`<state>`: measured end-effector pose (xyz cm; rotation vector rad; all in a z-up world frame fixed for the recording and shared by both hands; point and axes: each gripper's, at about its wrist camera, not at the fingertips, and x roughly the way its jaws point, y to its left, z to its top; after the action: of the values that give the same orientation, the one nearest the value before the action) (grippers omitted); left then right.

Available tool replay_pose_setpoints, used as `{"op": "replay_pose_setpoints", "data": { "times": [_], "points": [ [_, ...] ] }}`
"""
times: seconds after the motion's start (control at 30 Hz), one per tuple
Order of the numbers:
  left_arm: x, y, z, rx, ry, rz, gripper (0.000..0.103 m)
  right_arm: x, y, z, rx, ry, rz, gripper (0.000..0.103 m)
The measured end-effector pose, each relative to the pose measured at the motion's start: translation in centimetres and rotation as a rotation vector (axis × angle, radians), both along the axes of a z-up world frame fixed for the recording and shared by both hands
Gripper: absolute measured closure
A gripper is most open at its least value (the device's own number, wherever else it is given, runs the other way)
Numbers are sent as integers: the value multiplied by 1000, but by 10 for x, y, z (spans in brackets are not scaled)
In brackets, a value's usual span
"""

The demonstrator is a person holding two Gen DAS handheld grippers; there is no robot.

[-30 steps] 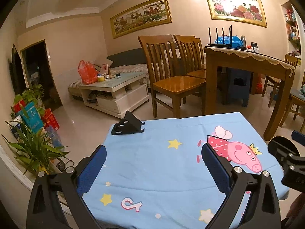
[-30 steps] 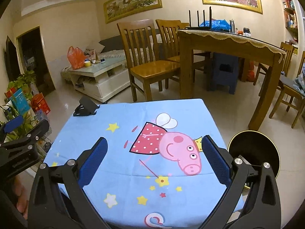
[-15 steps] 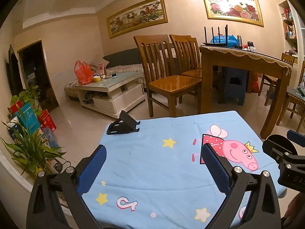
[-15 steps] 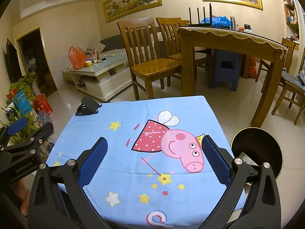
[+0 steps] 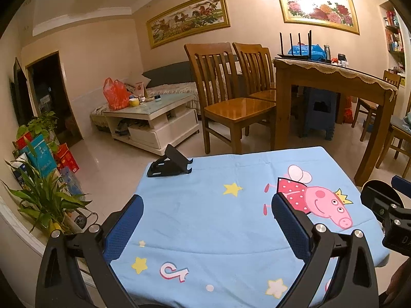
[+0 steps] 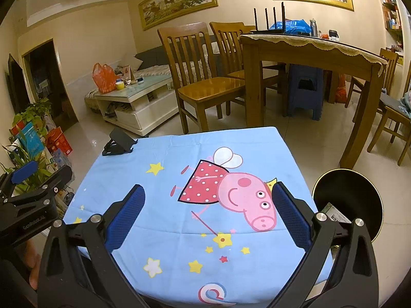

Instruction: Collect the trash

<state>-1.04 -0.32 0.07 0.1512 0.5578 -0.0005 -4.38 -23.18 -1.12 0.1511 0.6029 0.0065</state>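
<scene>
A small table under a light blue cartoon cloth [image 5: 205, 220] [image 6: 179, 179] fills the foreground in both views. I see no loose trash on the cloth. A round black bin [image 6: 359, 200] stands on the floor off the table's right side, with a piece of printed paper [image 6: 336, 214] inside it. In the left wrist view only a sliver of the bin [image 5: 380, 183] shows behind the other tool. My left gripper [image 5: 206, 211] hangs open above the cloth's near half, holding nothing. My right gripper [image 6: 209, 201] is open too, empty, over the pig print.
A black folding phone stand [image 5: 170, 165] [image 6: 119, 143] sits at the table's far left corner. Beyond are wooden chairs [image 5: 231, 102], a wooden dining table [image 5: 331, 82], a blue stool [image 6: 305, 87], a white coffee table [image 5: 151, 118] and potted plants [image 5: 43, 200] at left.
Both grippers have drawn back and risen slightly, so the table looks a little farther and more of the bin shows. Both stay open and empty.
</scene>
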Motion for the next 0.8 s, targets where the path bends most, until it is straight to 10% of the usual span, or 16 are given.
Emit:
{"op": "replay_pose_setpoints", "data": {
  "times": [0.8],
  "points": [
    [-8, -5, 1, 3, -41, -32, 7, 2, 1, -2, 12, 12, 0, 6]
  ]
}}
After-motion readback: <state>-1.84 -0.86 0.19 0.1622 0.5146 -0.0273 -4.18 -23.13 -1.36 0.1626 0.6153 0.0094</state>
